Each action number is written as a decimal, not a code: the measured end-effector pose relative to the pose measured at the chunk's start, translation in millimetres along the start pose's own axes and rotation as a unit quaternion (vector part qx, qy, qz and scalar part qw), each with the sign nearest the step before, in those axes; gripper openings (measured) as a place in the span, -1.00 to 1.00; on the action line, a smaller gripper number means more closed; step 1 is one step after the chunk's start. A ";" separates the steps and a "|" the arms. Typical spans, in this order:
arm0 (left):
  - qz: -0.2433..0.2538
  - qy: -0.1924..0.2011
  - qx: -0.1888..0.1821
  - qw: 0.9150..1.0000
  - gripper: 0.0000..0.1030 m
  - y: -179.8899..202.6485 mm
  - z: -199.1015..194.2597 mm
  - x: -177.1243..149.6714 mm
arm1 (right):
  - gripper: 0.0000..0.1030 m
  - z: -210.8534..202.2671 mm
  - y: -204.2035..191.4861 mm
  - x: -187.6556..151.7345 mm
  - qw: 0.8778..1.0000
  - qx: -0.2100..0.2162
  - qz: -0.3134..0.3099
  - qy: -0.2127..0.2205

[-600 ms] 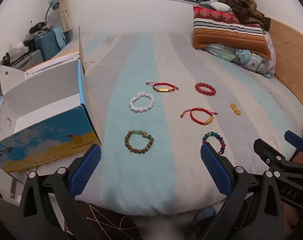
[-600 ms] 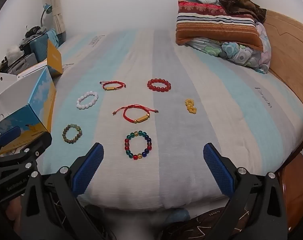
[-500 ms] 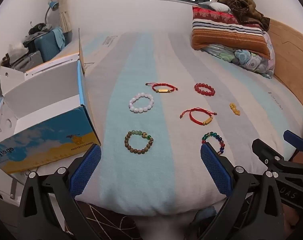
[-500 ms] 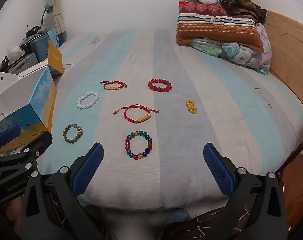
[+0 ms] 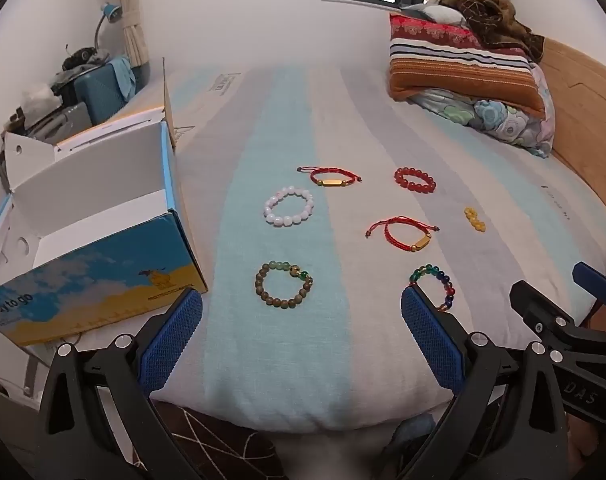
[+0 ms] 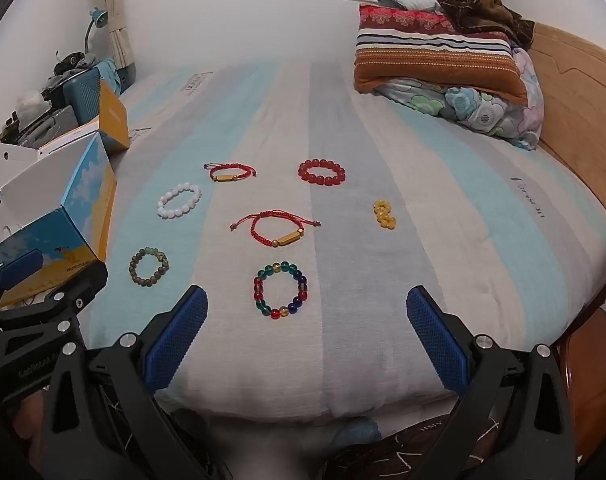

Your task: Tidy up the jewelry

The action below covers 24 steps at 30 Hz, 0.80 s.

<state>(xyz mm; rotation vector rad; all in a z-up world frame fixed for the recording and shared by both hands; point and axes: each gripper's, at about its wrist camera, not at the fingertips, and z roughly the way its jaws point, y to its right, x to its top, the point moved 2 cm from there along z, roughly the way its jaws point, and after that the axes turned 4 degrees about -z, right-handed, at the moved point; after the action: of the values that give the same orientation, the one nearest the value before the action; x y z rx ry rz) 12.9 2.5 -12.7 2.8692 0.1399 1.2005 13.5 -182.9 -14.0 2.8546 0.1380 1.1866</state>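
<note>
We hover both spread, empty tools, left tool [image 5: 301,320] and right tool [image 6: 307,316], over untouched bracelets; the multicoloured bracelet [image 6: 280,290] at twelve o'clock likely comes first.

Seven pieces lie flat and apart on the striped bed [image 6: 443,248]. White beads [image 6: 179,201], red beads [image 6: 322,172], two red cords [image 6: 277,229], brown beads [image 6: 148,267], multicoloured beads [image 6: 280,295]. A small yellow piece [image 6: 384,214] lies rightmost.

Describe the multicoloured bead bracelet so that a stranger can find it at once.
On the striped bed, look at the near edge, in front of the open right tool. The multicoloured bead bracelet lies just below the red cord bracelet with a gold bar. Only it mixes red, green, blue and amber glassy beads.
</note>
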 end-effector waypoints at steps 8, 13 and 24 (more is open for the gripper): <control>-0.001 0.002 0.006 1.000 0.89 -2.0 -2.1 -0.5 | 0.86 0.2 1.8 -2.9 1.000 0.002 0.001 0.002; 0.004 0.002 0.007 1.000 0.89 -0.8 -3.2 -0.6 | 0.86 -1.0 3.1 -2.0 1.000 0.002 0.001 0.003; 0.012 0.009 0.010 1.000 0.90 2.5 -6.8 -0.5 | 0.86 -2.8 3.8 -2.0 1.000 0.000 0.001 0.006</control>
<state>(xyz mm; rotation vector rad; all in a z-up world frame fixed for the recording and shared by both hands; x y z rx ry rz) 7.8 -0.1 -8.1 2.8861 0.1196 1.2359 10.3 -186.8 -13.2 2.8491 0.1360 1.2050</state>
